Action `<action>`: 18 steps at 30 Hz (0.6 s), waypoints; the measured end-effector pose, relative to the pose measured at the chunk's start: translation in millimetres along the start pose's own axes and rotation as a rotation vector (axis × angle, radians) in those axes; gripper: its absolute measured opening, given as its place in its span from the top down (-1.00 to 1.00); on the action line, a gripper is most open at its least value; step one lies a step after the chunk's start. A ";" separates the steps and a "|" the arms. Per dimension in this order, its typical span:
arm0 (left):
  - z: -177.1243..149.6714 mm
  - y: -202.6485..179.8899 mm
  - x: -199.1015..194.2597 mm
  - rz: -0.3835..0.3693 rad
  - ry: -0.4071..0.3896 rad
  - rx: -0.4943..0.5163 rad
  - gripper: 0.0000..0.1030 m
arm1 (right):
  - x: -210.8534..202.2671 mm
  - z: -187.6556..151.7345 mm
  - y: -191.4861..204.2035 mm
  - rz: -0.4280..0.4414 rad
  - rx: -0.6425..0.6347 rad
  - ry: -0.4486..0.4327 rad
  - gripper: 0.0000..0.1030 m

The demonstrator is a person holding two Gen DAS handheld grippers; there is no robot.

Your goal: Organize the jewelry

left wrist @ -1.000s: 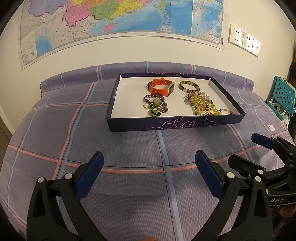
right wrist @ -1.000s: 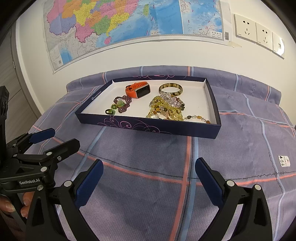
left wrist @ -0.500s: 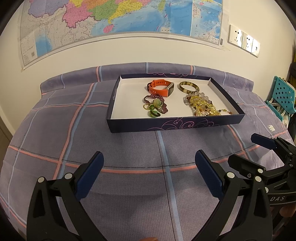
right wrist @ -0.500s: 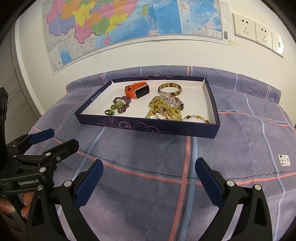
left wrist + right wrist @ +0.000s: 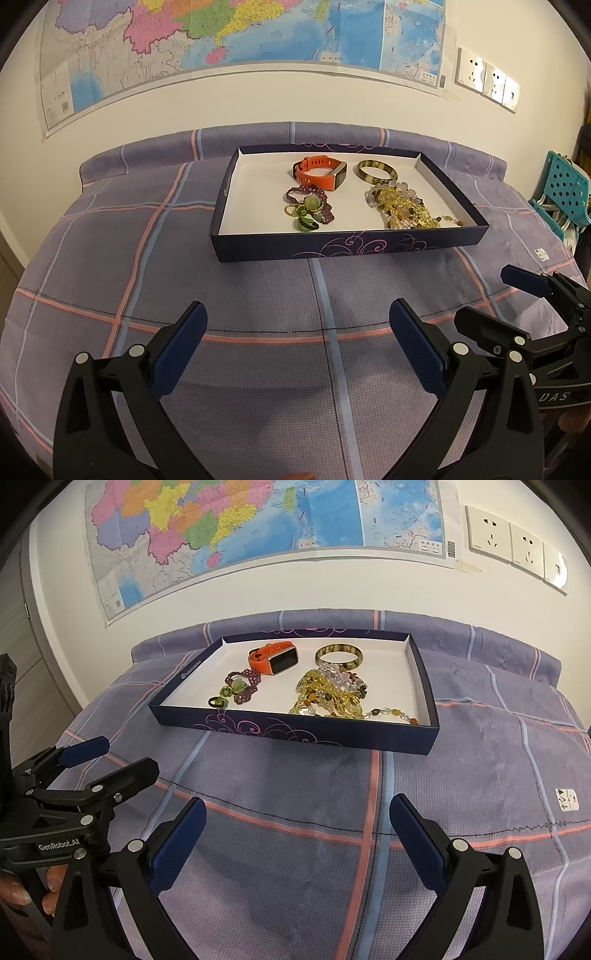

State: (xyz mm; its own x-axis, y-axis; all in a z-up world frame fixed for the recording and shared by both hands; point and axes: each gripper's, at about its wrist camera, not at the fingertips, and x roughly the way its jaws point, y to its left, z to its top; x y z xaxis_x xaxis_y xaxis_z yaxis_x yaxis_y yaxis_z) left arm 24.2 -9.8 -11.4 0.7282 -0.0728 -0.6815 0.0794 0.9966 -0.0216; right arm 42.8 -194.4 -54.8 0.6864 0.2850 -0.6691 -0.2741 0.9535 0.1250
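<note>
Left gripper [image 5: 297,332] jaws wide apart, nothing between the blue pads, held above the purple plaid bedspread [image 5: 258,288]. Right gripper [image 5: 297,823] likewise spread and empty; it sits just to the right of the left gripper, level with it, and each shows in the other's view. Ahead of both grippers, well apart from the fingertips, lies a shallow navy box lid [image 5: 351,248] with white interior, resting flat on the bedspread. Inside it, 4 groups of jewelry: orange smartwatch [image 5: 320,173] at the far side, a mottled brown-green bangle [image 5: 376,171] to its right, a purple bead bracelet [image 5: 314,203] with green stones nearer the left gripper, and a heap of yellow and clear bead strands [image 5: 402,208] on the right, one strand trailing toward the near right corner. Strand count in the heap not resolvable. Wall map [image 5: 258,528] and 3 white sockets [image 5: 517,541] behind. Fingers of a hand [image 5: 22,890] grip the left handle.
</note>
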 end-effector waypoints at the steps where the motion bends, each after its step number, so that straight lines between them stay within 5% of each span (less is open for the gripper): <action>1: 0.0 -0.2 -0.9 0.000 -0.002 0.001 -0.89 | 0.0 0.1 0.7 0.002 -0.001 0.000 -0.87; 18: -1.2 -2.1 -1.4 0.004 -0.005 0.003 -0.89 | -2.9 -2.8 3.7 0.003 0.003 0.003 -0.87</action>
State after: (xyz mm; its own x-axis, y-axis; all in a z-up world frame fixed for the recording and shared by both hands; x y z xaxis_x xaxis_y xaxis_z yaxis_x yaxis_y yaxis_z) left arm 22.2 -11.7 -11.2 0.7320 -0.0687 -0.6778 0.0782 0.9968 -0.0166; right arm 37.9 -192.0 -54.4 0.6834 0.2876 -0.6710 -0.2744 0.9529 0.1291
